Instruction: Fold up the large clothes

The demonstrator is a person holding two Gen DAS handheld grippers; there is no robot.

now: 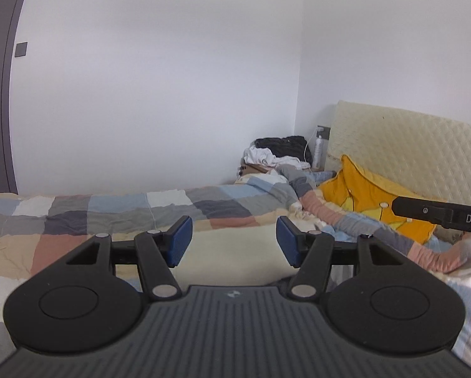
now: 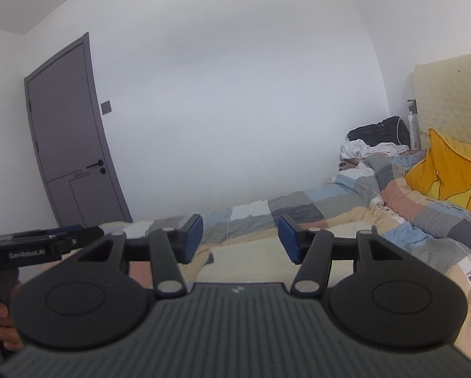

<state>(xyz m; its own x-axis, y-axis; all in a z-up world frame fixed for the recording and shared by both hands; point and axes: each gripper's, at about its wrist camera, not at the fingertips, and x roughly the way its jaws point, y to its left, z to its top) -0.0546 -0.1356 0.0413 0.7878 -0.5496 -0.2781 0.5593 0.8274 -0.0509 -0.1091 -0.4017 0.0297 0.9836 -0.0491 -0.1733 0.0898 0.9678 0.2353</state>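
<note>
Blue-padded left gripper (image 1: 234, 241) and right gripper (image 2: 240, 238) both gape wide, holding nothing, low in each frame. Between their fingers lies a cream garment (image 1: 235, 252) on the checked quilt (image 1: 109, 211).

— How are we holding the left claw (image 1: 234, 241)?

— Level and facing forward, its two blue pads (image 1: 181, 241) spread wide with nothing between them. The black linkage arms angle outward from the ribbed grey body.

— And the right claw (image 2: 240, 239)?

— Much the same: we have its blue pads (image 2: 194, 238) wide apart, gripping nothing, and it sits roughly level too.

— Do we see each tool from the other camera?

— Yes. From the left wrist view, the right tool's black body pokes in at the right edge. From the right wrist view, the left tool's body shows at the left edge, with our left hand (image 2: 1, 324) wrapped around its handle below.
</note>
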